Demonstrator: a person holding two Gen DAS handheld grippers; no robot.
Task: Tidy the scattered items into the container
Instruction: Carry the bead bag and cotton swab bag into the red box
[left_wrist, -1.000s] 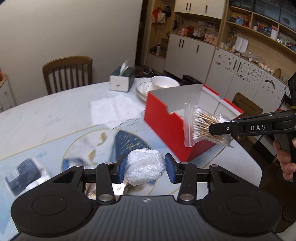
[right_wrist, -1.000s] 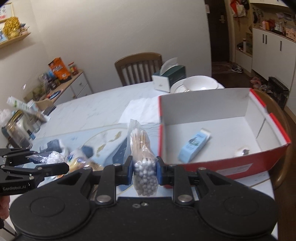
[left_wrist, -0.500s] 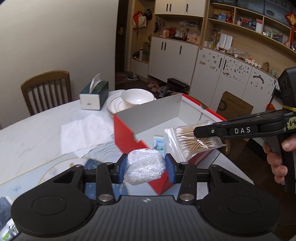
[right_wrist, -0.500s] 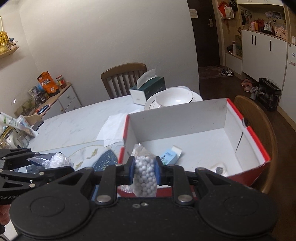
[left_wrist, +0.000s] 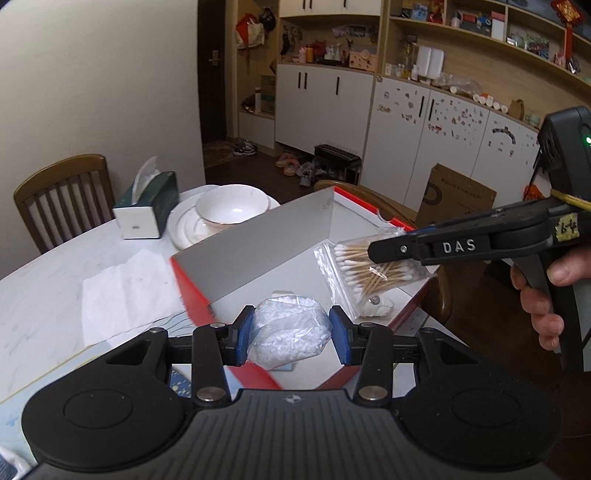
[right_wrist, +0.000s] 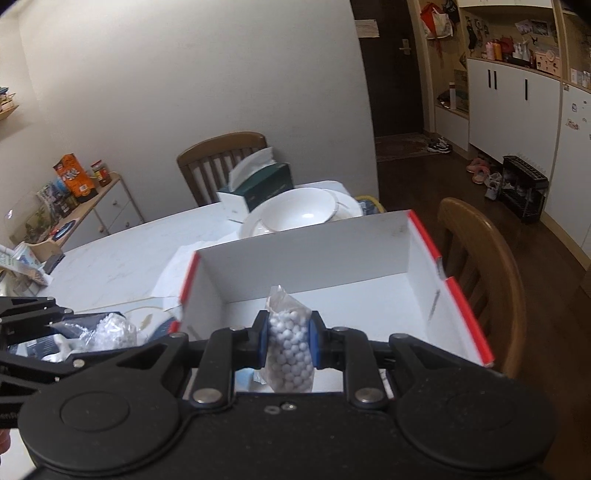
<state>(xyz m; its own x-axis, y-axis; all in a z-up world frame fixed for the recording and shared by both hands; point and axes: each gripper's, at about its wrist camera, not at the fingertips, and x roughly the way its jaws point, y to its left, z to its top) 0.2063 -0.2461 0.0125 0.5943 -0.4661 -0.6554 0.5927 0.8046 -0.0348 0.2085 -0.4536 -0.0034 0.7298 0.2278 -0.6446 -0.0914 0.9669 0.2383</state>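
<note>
Marble table (left_wrist: 44, 295), white cabinets (left_wrist: 325, 107)

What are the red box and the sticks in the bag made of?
The red box looks like matte cardboard: thin, flat, folded walls, white inside. The sticks in the cotton swab bag look like pale wood or bamboo with white cotton tips; the bag itself is clear, shiny plastic.

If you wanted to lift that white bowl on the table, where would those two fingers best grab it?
Probably the rim of the white bowl, coming down from above on the side facing the red box. It sits upright on a plate, open side up, with a thin flared rim that one finger could go inside and one outside. The tissue box crowds its far side.
</note>
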